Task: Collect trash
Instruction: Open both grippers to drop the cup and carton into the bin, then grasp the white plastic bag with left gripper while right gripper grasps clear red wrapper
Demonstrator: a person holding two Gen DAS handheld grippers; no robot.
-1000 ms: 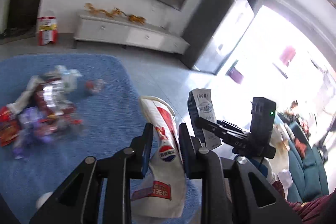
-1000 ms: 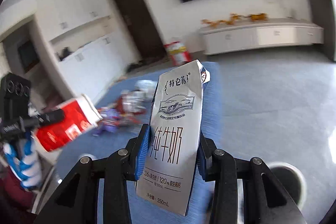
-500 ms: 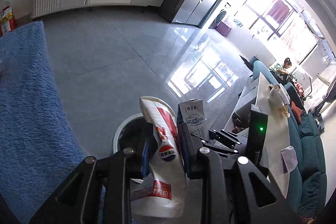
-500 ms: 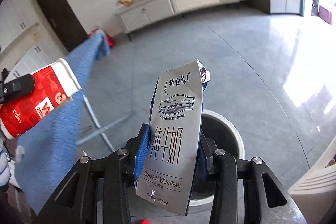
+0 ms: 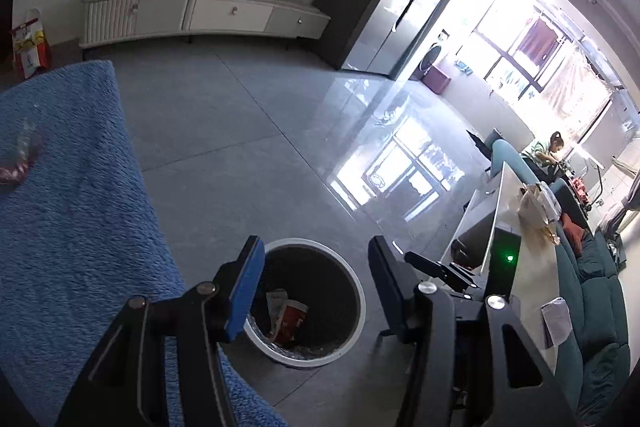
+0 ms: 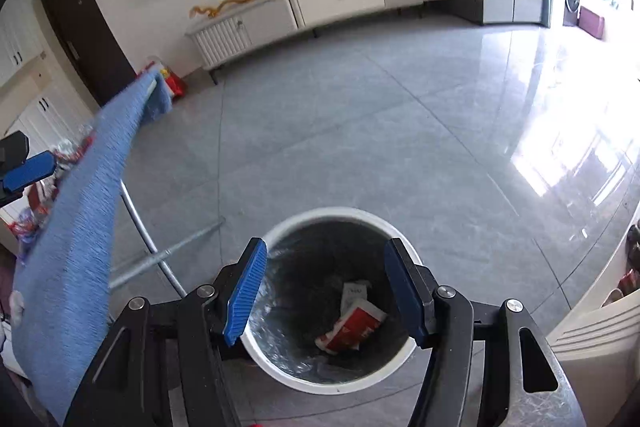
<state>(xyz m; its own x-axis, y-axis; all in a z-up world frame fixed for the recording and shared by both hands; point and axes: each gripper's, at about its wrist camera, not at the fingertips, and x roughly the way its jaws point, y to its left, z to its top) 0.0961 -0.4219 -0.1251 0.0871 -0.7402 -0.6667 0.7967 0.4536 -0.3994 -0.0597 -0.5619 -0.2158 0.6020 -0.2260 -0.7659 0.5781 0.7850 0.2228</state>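
Both the left gripper (image 5: 316, 283) and right gripper (image 6: 326, 287) are seen above the white-rimmed bin (image 6: 280, 367), jaws just opened wide and empty. The red cup (image 6: 352, 329) and milk carton (image 6: 354, 295) lie inside. Remaining wrappers (image 5: 18, 159) on the blue table (image 5: 72, 227) could be missed if overlooked.

one trash bin (image 6: 280, 367), one red cup (image 6: 352, 331), one milk carton (image 6: 354, 293)
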